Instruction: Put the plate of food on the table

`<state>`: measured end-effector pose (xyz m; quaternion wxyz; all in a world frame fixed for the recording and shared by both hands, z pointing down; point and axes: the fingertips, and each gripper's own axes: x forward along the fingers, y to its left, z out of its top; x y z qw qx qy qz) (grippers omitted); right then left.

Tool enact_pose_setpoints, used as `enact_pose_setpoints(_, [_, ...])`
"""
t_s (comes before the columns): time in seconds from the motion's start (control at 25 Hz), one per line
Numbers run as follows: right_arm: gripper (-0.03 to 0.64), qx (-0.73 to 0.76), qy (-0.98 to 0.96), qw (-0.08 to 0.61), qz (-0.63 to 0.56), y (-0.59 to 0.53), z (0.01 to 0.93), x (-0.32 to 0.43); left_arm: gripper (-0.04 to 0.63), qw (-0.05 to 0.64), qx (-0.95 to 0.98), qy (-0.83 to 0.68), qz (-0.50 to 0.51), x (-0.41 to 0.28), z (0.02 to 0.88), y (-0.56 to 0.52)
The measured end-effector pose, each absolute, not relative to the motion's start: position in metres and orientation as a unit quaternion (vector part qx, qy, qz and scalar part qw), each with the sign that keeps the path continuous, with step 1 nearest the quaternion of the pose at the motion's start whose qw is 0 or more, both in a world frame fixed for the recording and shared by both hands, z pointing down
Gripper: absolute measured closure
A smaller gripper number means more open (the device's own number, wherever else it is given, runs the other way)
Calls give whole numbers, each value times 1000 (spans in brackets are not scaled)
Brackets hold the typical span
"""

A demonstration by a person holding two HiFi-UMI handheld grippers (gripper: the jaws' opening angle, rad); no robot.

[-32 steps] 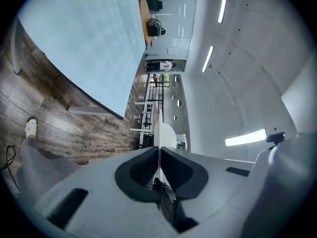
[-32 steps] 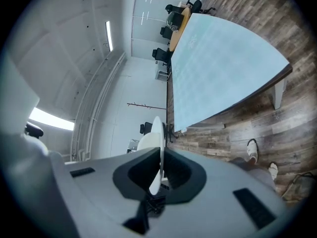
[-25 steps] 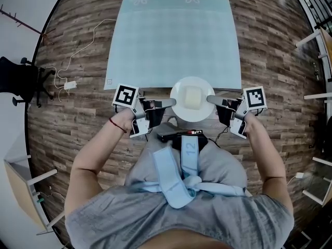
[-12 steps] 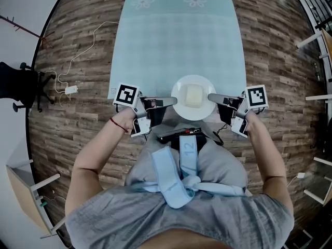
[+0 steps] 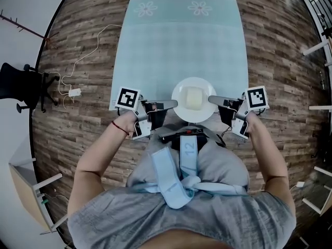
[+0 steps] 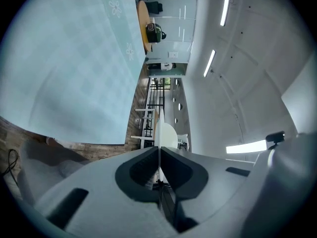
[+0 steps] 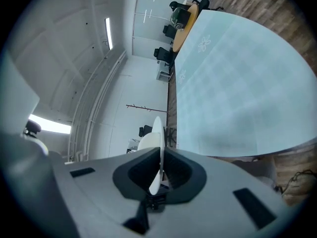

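Left hand-held gripper (image 5: 170,105) and right hand-held gripper (image 5: 213,99) each pinch an opposite rim of the plate (image 5: 182,113); both gripper views show the jaws closed narrow on its thin edge. The plate sits between them, close in front of the person, with a pale block of food (image 5: 193,97) at its centre, and neither hand is nearer. From above it overlaps the near edge of the tabletop (image 5: 181,40), which runs lengthwise straight ahead. Setting it down probably needs both hands to move forward together, then lower.
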<state>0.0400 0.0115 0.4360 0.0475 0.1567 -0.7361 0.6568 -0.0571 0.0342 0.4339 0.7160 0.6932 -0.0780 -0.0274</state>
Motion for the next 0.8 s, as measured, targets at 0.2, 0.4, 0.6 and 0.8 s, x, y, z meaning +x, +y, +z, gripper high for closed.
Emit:
enact_pose_setpoints(0.2, [579, 151, -735, 55, 659, -21, 438, 49, 568, 715, 692, -90, -32, -48, 434, 4])
enact_pose_setpoints(0.4, [578, 136, -740, 68, 655, -68, 435, 55, 569, 717, 688, -103, -39, -41, 433, -41])
enact_pose_setpoints(0.6, [578, 127, -743, 78, 653, -85, 432, 56, 569, 716, 687, -114, -43, -39, 430, -56])
enact_pose_setpoints(0.8, [578, 120, -745, 87, 650, -80, 440, 55, 569, 711, 689, -127, -49, -42, 439, -50])
